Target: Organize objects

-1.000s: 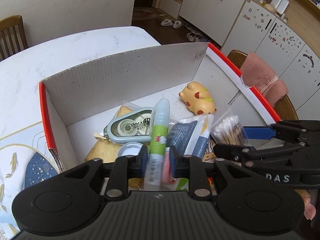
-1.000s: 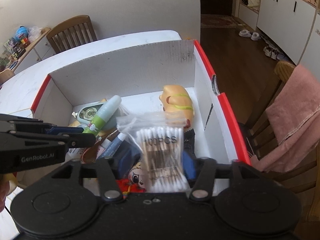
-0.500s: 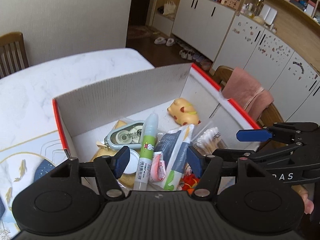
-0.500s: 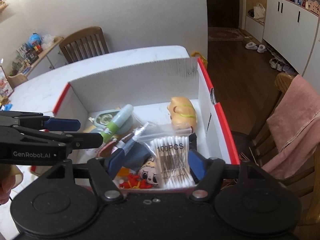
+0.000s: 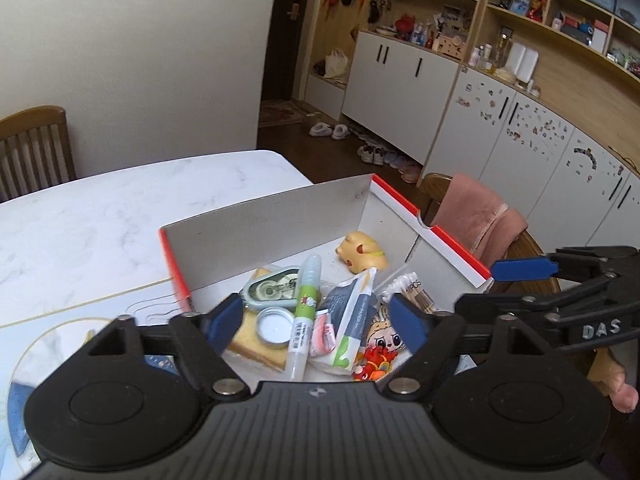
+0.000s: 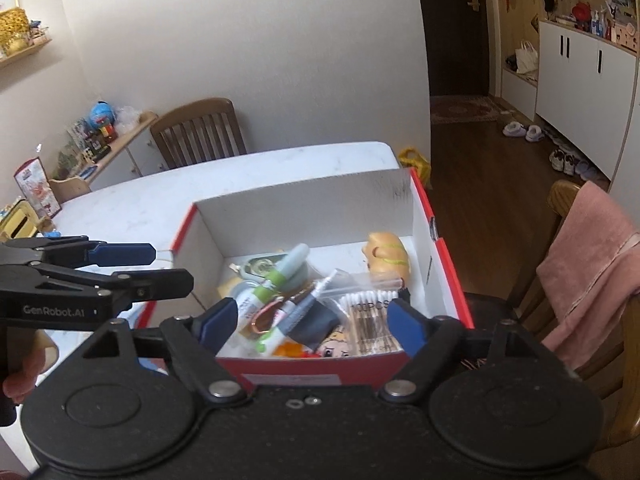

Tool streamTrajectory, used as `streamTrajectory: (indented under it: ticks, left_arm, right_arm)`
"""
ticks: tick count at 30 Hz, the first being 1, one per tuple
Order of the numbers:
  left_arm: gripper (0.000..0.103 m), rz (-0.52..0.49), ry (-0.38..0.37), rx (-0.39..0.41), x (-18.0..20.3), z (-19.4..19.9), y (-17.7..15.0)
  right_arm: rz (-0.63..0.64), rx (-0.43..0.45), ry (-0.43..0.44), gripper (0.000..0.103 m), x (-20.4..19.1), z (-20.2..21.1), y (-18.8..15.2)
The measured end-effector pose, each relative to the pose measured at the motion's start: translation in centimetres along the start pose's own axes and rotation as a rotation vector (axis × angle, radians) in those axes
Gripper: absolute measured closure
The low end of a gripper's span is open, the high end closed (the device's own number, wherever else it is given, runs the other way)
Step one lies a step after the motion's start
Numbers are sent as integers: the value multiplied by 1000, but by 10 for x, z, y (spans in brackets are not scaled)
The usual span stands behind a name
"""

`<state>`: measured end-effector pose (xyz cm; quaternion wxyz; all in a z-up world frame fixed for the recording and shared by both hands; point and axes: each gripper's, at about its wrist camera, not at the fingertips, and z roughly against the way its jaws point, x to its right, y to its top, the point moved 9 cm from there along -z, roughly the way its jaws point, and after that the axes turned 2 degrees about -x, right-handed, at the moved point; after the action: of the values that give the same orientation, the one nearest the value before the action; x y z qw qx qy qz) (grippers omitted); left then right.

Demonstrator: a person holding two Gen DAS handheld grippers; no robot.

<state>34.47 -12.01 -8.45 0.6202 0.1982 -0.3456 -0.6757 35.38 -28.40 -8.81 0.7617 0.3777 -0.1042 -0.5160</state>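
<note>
Two claws gaping, empty, above the box (image 6: 444,264), cotton swabs (image 6: 370,322) inside

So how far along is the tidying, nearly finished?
Looks close. The glue stick, cotton swabs, pig toy and correction tape lie in the box. Both the left gripper and right gripper are open and empty. Nothing left is visible.

Soft, even indoor daylight, moderately dim; source not visible. Strong fisheye bend both views: wall (image 6: 240,40) and cabinets (image 5: 400,76) curve, dark vignette at corners. Box (image 6: 304,204) interior sharp enough, faint shadow along its left inner wall. Table (image 5: 100,216) bright, mild sheen, no hard glare. Doorway (image 6: 452,28) dark, underexposed. Black fingers (image 5: 224,318) lose detail. Slight softness at edges.
</note>
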Motion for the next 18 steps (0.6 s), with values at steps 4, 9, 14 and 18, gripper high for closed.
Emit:
streamTrajectory:
  ticks: [4, 9, 14, 18]
  left_arm:
    - [15, -2, 14, 12, -2, 12, -4]
    - [0, -23, 39, 48, -3, 26, -9]
    - [0, -15, 38, 49, -8, 37, -17]
    - [0, -20, 60, 51, -12, 47, -22]
  right_arm:
    - [33, 18, 2, 16, -13, 8, -3]
    - [50, 57, 16, 8, -28, 18, -4]
    - [62, 121, 14, 0, -40, 31, -6]
    - [42, 147, 13, 0, -45, 38, -9]
